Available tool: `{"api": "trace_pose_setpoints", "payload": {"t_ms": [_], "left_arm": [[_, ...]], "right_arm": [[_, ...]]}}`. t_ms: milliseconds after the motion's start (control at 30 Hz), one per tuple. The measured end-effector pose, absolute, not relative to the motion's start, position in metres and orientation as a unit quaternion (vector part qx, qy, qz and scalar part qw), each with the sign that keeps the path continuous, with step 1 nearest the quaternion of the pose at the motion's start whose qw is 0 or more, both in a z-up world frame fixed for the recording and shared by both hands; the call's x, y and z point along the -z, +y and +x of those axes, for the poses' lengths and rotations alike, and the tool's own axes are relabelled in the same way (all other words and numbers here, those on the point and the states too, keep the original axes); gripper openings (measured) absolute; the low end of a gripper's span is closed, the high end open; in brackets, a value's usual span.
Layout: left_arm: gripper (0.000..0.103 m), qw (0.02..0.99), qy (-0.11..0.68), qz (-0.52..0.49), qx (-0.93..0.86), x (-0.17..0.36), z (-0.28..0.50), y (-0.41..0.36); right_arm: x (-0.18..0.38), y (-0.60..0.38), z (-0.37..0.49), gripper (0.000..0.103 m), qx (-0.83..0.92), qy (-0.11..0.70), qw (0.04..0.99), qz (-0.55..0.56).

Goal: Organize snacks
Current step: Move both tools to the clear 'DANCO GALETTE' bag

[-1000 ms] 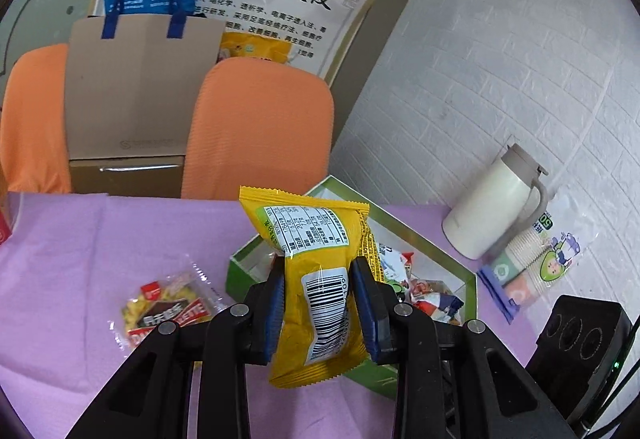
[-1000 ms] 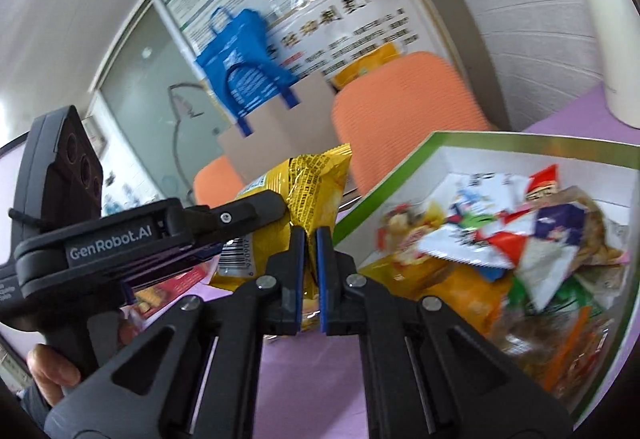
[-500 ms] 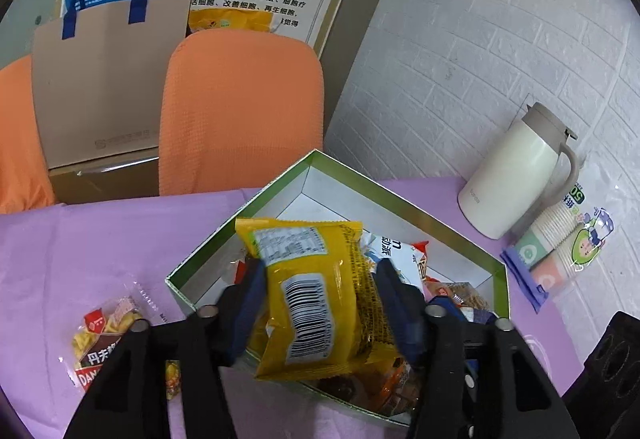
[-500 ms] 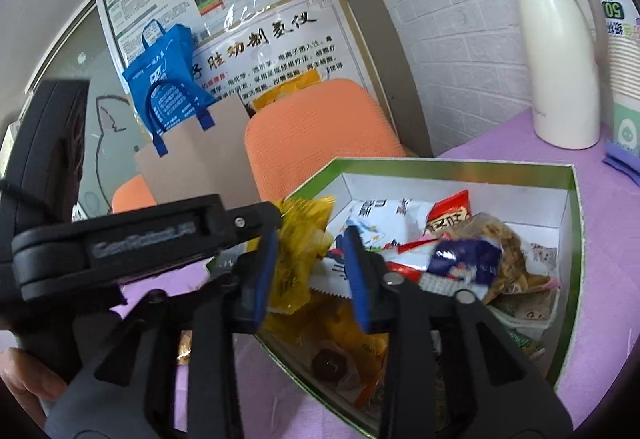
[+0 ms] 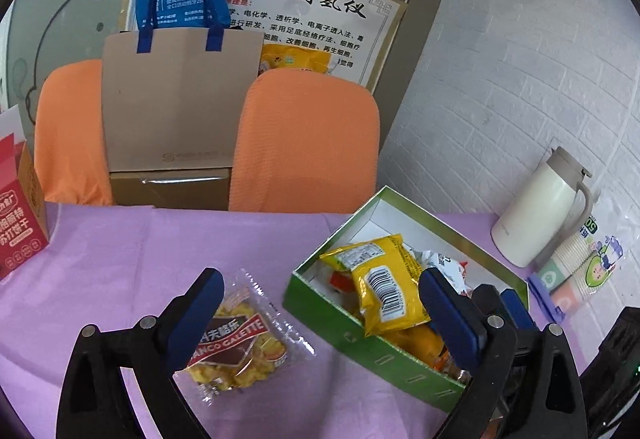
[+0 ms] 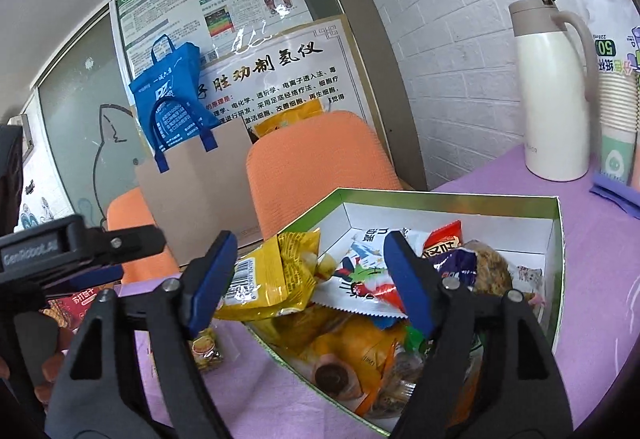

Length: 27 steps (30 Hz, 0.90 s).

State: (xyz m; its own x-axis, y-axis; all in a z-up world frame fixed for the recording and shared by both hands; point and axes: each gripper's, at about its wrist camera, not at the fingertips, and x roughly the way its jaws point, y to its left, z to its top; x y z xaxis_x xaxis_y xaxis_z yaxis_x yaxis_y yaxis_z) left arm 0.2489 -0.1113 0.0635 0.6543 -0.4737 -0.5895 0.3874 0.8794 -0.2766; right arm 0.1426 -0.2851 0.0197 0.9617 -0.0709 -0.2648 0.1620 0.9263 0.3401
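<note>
Yellow snack packet (image 5: 382,281) lies in green box (image 5: 360,335), barcode up, atop other snacks, poking over near rim. Clear galette packet (image 5: 236,339) on purple surface (image 5: 120,259) beside box. Left gripper (image 5: 320,299) released, jaws wide, empty. Right gripper (image 6: 310,279) likewise spread, empty, above box.

White jug (image 5: 538,207) by brick wall; orange chairs (image 5: 306,139); paper bag (image 5: 180,103).

Snack packet (image 5: 386,283) lies in box (image 5: 340,319); cracker packet (image 5: 236,339) on table at box's nine o'clock; flask (image 5: 540,207) at two o'clock.
</note>
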Motion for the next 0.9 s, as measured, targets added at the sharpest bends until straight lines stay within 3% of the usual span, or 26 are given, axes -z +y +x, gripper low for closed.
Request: {"api": "trace_pose_setpoints", "payload": {"t_ms": [333, 467, 567, 733, 900], "left_arm": [[0.100, 0.912, 0.359, -0.076, 0.182, -0.043, 0.244, -0.042], [0.100, 0.911, 0.367, -0.094, 0.162, -0.028, 0.251, -0.011], [0.100, 0.912, 0.371, -0.098, 0.149, -0.020, 0.256, 0.003], [0.099, 0.899, 0.389, -0.115, 0.165, -0.004, 0.269, 0.008], [0.089, 0.878, 0.423, -0.108, 0.196, 0.021, 0.286, -0.012]], "right_arm": [[-0.028, -0.232, 0.145, 0.080, -0.050, 0.146, 0.980, 0.124], [-0.022, -0.205, 0.155, 0.080, -0.100, 0.196, 0.971, 0.094], [-0.013, -0.191, 0.167, 0.071, -0.132, 0.255, 0.953, 0.099], [0.008, -0.182, 0.181, 0.068, -0.159, 0.320, 0.926, 0.119], [0.019, -0.184, 0.186, 0.068, -0.144, 0.345, 0.920, 0.118]]}}
